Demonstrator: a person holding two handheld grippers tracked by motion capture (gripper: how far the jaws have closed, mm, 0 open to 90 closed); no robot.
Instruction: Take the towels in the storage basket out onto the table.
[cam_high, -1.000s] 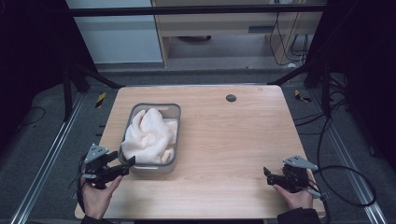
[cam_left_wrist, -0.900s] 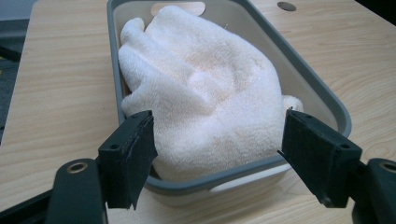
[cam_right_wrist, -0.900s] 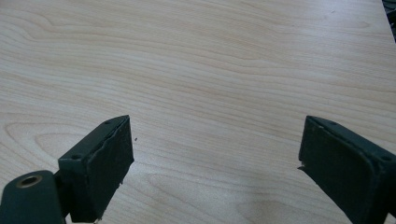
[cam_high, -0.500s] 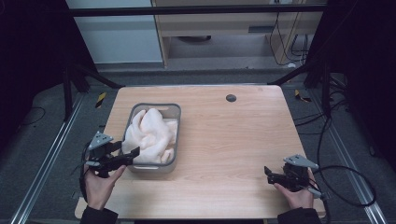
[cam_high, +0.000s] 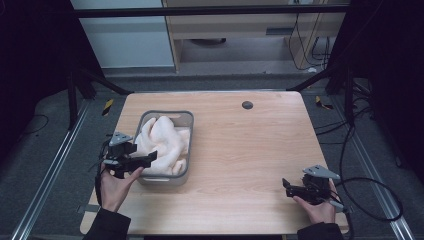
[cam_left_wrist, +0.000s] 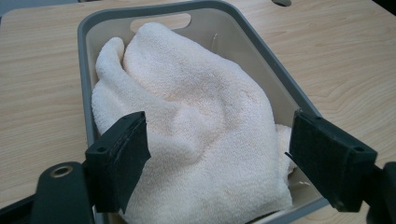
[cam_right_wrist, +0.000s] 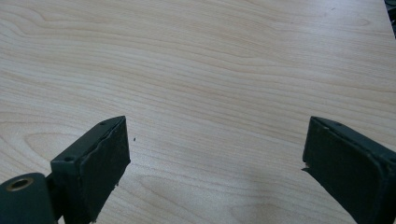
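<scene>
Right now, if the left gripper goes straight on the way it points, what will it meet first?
Most likely the cream towel heaped in the grey bin. The left gripper has its jaws open, aimed at the towel's near part. Depth is unclear, so the bin's near rim could touch first.

Cream towel (cam_left_wrist: 196, 116), grey tub (cam_left_wrist: 275, 70), pale woodgrain table (cam_high: 250, 150), black tools (cam_right_wrist: 215, 177)

We see a light wooden surface (cam_high: 240, 150) carrying a grey bin (cam_high: 186, 118) toward its left side, with a dark round hole (cam_high: 247, 105) near the far edge.
</scene>
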